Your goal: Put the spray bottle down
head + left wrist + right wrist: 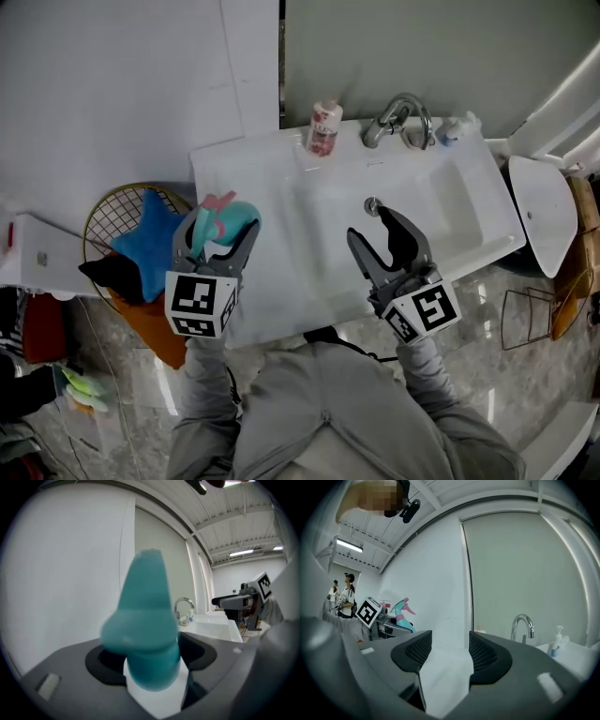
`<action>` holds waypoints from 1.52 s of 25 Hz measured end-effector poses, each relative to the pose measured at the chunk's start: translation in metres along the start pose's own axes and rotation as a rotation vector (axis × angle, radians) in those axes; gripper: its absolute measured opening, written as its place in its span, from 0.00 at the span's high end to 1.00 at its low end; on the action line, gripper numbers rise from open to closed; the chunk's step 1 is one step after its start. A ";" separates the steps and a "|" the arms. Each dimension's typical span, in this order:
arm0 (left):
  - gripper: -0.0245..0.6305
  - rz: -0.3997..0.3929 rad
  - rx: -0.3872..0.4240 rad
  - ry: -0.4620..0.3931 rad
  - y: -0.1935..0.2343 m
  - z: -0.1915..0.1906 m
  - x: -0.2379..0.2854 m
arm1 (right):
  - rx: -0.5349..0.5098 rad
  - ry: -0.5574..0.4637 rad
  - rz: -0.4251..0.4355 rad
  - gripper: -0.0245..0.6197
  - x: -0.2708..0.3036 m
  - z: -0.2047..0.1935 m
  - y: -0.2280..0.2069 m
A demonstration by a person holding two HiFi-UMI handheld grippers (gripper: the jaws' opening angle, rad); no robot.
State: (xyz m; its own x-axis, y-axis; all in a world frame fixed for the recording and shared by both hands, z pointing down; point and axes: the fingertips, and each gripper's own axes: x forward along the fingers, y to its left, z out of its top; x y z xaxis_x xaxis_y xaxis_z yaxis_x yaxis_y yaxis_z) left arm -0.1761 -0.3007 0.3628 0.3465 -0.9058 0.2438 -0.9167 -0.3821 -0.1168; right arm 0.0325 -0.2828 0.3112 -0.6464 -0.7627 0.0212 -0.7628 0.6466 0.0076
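Left tool (220,246) is clamped on the teal spray bottle (227,217). In the left gripper view the bottle's neck (149,620) fills the gap between the jaws and its teal head rises past them. The right gripper view shows the bottle (401,611) about upright, long axis near vertical, pink trigger and nozzle toward the wall. Its base shows in no view.

From the head view the bottle hangs over the left edge of the white washbasin (246,169), toward its front-left corner. The flat left ledge lies just to the right of the left tool and a little toward the back. A wire basket (105,217) with a blue star-shaped cushion (150,242) stands just beside the washbasin on the other side, so a drift left would carry the bottle off the ledge. How high the bottle is above the ledge cannot be told.

The right tool (379,234) is empty, its jaws wide apart (450,646), and it hovers over the bowl near the front edge, well apart from the bottle. The faucet (398,117) and a pink soap bottle (323,128) stand along the back edge, away from the likely landing spot.

As a judgement, the put-down falls to the left tool alone. It calls for a short shift right over the ledge, then a straight descent along the bottle's own axis.
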 end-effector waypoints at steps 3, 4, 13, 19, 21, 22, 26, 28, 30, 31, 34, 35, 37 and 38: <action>0.37 0.005 -0.006 0.021 0.007 -0.005 0.032 | 0.009 0.007 0.022 0.59 0.019 -0.005 -0.016; 0.37 0.007 -0.008 0.029 0.010 -0.008 0.042 | 0.011 0.009 0.029 0.59 0.025 -0.006 -0.020; 0.37 0.047 -0.030 0.110 0.046 -0.049 0.128 | 0.029 0.052 0.058 0.59 0.059 -0.029 -0.055; 0.37 0.056 -0.057 0.152 0.061 -0.072 0.163 | 0.042 0.081 0.051 0.59 0.074 -0.043 -0.070; 0.37 0.060 -0.053 0.163 0.065 -0.078 0.172 | 0.045 0.087 0.051 0.59 0.079 -0.047 -0.074; 0.37 0.061 -0.049 0.170 0.067 -0.080 0.177 | 0.046 0.089 0.052 0.59 0.082 -0.048 -0.076; 0.37 0.059 -0.052 0.195 0.072 -0.091 0.192 | 0.044 0.098 0.059 0.59 0.093 -0.053 -0.080; 0.37 0.058 -0.058 0.200 0.074 -0.095 0.197 | 0.044 0.101 0.065 0.59 0.099 -0.054 -0.081; 0.37 0.062 -0.064 0.195 0.075 -0.096 0.201 | 0.045 0.102 0.072 0.59 0.104 -0.055 -0.080; 0.37 0.064 -0.067 0.190 0.075 -0.096 0.203 | 0.045 0.102 0.074 0.59 0.107 -0.056 -0.080; 0.37 0.070 -0.071 0.175 0.075 -0.096 0.206 | 0.046 0.103 0.080 0.59 0.112 -0.057 -0.081; 0.37 0.071 -0.072 0.170 0.075 -0.096 0.207 | 0.045 0.103 0.083 0.59 0.113 -0.057 -0.081; 0.37 0.075 -0.075 0.162 0.076 -0.097 0.208 | 0.044 0.102 0.087 0.59 0.116 -0.057 -0.081; 0.37 0.077 -0.075 0.160 0.076 -0.097 0.208 | 0.043 0.102 0.088 0.59 0.117 -0.057 -0.081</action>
State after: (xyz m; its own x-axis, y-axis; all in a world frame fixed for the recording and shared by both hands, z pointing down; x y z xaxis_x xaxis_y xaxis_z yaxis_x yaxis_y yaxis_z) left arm -0.1932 -0.5010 0.4981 0.2444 -0.8888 0.3878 -0.9536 -0.2928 -0.0700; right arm 0.0198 -0.4236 0.3699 -0.7074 -0.6963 0.1210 -0.7045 0.7085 -0.0418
